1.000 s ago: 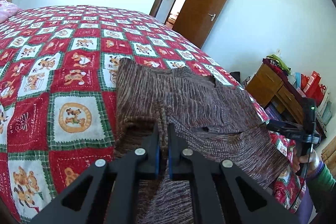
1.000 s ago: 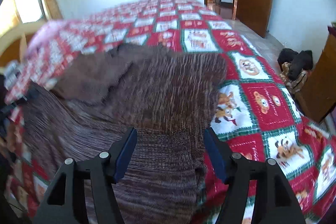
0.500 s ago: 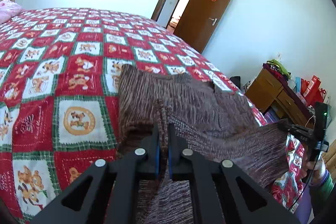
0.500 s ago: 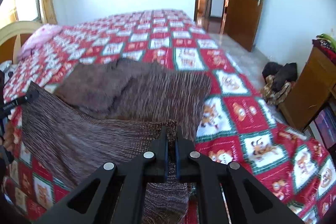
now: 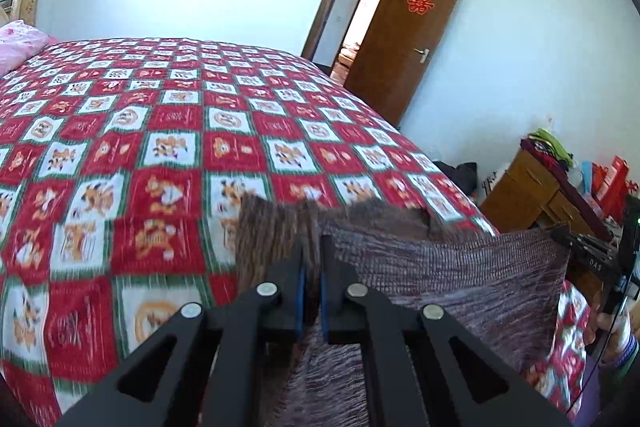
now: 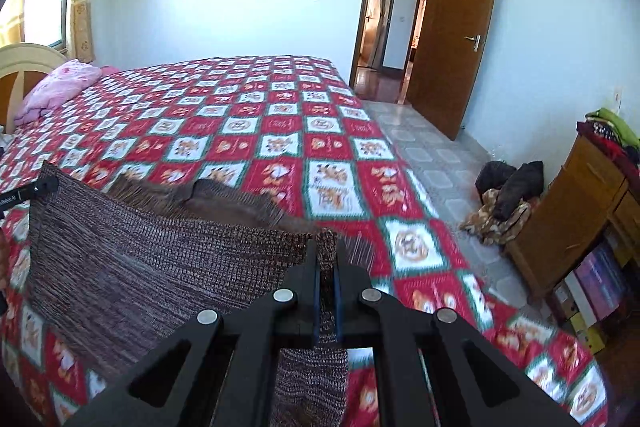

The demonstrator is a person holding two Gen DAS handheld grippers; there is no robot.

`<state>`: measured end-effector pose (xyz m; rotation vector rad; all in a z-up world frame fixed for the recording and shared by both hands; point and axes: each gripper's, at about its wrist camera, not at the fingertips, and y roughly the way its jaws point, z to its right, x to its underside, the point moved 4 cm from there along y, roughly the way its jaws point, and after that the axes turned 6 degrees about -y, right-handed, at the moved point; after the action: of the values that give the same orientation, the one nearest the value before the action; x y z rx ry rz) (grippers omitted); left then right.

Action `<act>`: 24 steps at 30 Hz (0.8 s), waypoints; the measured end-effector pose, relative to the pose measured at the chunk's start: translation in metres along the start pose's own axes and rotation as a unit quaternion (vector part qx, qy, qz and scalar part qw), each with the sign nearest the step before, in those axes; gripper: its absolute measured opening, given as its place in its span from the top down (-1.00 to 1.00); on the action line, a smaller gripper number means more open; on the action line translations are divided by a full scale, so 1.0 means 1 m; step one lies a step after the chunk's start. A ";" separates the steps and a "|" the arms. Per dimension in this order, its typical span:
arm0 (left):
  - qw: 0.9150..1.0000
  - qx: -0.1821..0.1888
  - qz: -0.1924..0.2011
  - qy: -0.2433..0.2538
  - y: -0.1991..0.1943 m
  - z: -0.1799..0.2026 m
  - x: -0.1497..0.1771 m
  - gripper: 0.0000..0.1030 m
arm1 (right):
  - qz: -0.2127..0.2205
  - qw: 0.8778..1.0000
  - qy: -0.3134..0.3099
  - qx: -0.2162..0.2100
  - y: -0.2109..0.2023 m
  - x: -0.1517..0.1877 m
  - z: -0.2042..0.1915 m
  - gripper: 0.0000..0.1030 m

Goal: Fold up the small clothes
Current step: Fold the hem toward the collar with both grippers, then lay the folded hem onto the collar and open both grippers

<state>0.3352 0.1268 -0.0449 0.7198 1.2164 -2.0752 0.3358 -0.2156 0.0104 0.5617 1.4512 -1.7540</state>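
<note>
A brown knitted garment (image 5: 440,275) lies partly on the red patterned bed. Its near edge is lifted and stretched taut between my two grippers. My left gripper (image 5: 311,259) is shut on one corner of the garment. My right gripper (image 6: 326,259) is shut on the other corner of the garment (image 6: 160,267). The far part of the garment still rests on the quilt. The right gripper shows at the right edge of the left wrist view (image 5: 592,255), and the left gripper's tip shows at the left of the right wrist view (image 6: 40,187).
The bed's quilt (image 5: 140,147) stretches far ahead. A pink pillow (image 6: 60,87) lies at the headboard. A wooden cabinet (image 6: 580,227) with clothes on top stands to the right. Dark bags (image 6: 508,187) lie on the tiled floor. A brown door (image 6: 452,39) stands open.
The right gripper closed on the garment's corner. Both grippers then rose, lifting the near edge off the bed and pulling it taut.
</note>
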 end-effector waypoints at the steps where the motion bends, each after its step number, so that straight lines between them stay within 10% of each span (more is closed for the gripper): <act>1: 1.000 -0.005 0.002 -0.004 0.008 -0.002 -0.008 0.89 | 0.000 1.000 -0.002 0.006 0.008 -0.005 0.002 0.91; 8: 0.999 -0.029 0.008 -0.022 0.053 -0.012 -0.041 0.93 | -0.020 0.999 0.006 0.033 0.073 -0.021 0.019 0.91; 13: 0.998 -0.019 -0.065 0.002 0.074 -0.016 -0.031 0.93 | -0.053 0.998 0.032 0.016 0.102 0.000 0.019 0.91; 20: 0.992 -0.010 -0.097 0.084 0.064 -0.012 0.014 -0.19 | -0.036 0.998 0.050 -0.006 0.084 0.013 0.020 0.91; 24: 0.988 -0.040 -0.115 0.099 0.079 -0.009 0.031 -0.21 | -0.036 0.998 0.059 -0.010 0.079 0.016 0.021 0.91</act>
<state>0.3741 0.0971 -0.1142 0.7952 1.5498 -2.1630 0.3916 -0.2437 -0.0452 0.6184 1.5863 -1.7858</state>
